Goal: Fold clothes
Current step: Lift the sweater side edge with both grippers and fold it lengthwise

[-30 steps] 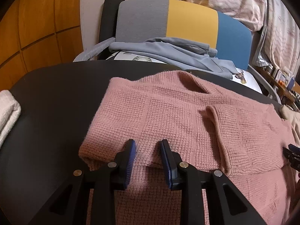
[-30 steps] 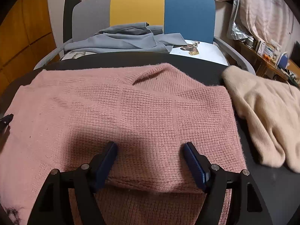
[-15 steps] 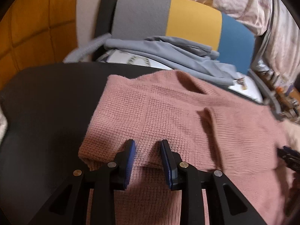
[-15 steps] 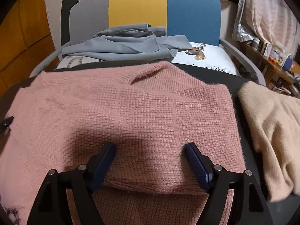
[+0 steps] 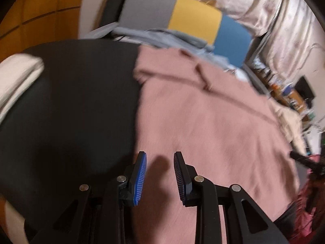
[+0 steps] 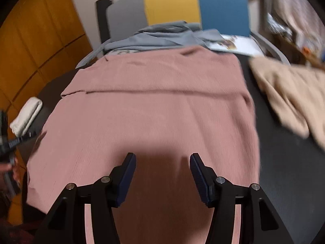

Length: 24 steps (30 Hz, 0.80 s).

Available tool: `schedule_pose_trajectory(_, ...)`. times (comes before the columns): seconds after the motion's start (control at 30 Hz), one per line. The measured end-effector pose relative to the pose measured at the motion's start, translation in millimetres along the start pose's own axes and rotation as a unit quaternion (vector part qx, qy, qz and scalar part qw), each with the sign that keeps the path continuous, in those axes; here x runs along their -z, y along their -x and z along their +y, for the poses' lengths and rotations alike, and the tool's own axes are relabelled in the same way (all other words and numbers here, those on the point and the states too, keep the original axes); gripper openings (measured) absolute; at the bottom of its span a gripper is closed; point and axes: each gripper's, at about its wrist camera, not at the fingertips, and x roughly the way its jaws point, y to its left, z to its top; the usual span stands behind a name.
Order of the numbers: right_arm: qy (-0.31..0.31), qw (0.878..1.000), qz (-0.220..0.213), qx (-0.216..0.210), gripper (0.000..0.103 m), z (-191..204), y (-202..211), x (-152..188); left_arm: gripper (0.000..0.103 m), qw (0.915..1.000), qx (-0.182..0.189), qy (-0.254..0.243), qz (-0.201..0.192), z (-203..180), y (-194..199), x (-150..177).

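Pink knit sweater (image 6: 158, 113) lies spread on the dark table (image 5: 77, 93), with a fold edge running across its far part and the near hem hanging toward the camera. Left hand-held gripper (image 5: 160, 174) hovers over the sweater's left edge, jaws a little apart, nothing between them. Right hand-held gripper (image 6: 162, 174) sits over the near middle, jaws spread wide, also empty. Both views are motion-blurred, so whether the pads touch the fabric cannot be told. Risk, as a judgement: a loose knit grabbed through one layer only would drag the upper fold askew, and the overhanging hem could pull the piece off the table. Uneven grips left and right would skew any crease. Right view alone shows the beige garment (image 6: 292, 97) close by the sweater's right side, and the full fold line. Left view shows the bare table to the left and a white folded cloth (image 5: 18, 77) at its edge.
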Motion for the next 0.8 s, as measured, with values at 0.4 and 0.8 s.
schedule_pose_trajectory(0.4,0.047,0.996,-0.003,0.078,0.060,-0.3,11.1,59.5,0.042,0.9901,-0.091,-0.095,-0.050,-22.9,3.8,39.6)
schedule_pose_trajectory(0.8,-0.163,0.984,-0.067,0.003,0.069,-106.5,91.4,91.6,0.040,0.9927,0.083,0.083,-0.029,37.6,36.9,58.7)
